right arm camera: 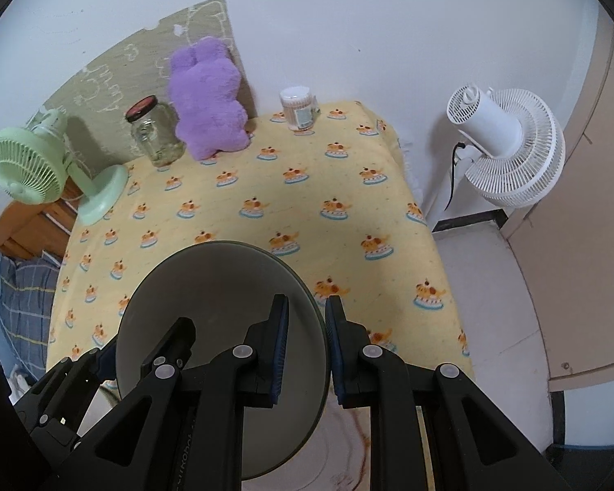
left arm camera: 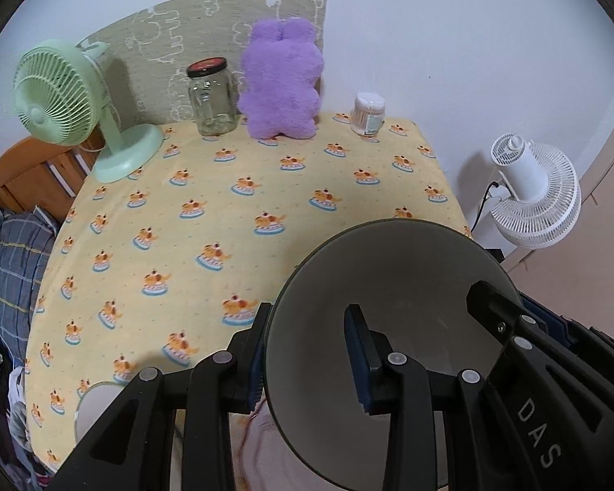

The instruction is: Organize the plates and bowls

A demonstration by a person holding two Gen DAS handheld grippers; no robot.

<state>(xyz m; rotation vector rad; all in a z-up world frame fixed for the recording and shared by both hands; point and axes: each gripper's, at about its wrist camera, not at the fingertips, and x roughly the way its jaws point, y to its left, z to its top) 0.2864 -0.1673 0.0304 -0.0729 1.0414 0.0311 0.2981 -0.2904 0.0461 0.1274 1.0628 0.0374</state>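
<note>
A grey bowl [left arm camera: 393,286] with a dark rim is held above the near edge of the yellow-clothed table [left arm camera: 245,204]. My left gripper [left arm camera: 307,352] is shut on its left rim, one finger inside and one outside. My right gripper [right arm camera: 305,347] is shut on the bowl's [right arm camera: 221,286] right rim the same way. Each gripper's fingers show in the other's view, on the far side of the bowl. Under the bowl lies a white plate [right arm camera: 339,454] with a reddish pattern. Another pale dish edge [left arm camera: 96,401] shows at the lower left.
At the table's back stand a green desk fan [left arm camera: 57,94], a glass jar [left arm camera: 213,98] with a dark lid, a purple plush toy [left arm camera: 282,82] and a cotton swab tub [left arm camera: 368,112]. A white floor fan [left arm camera: 532,192] stands right of the table. A bed lies left.
</note>
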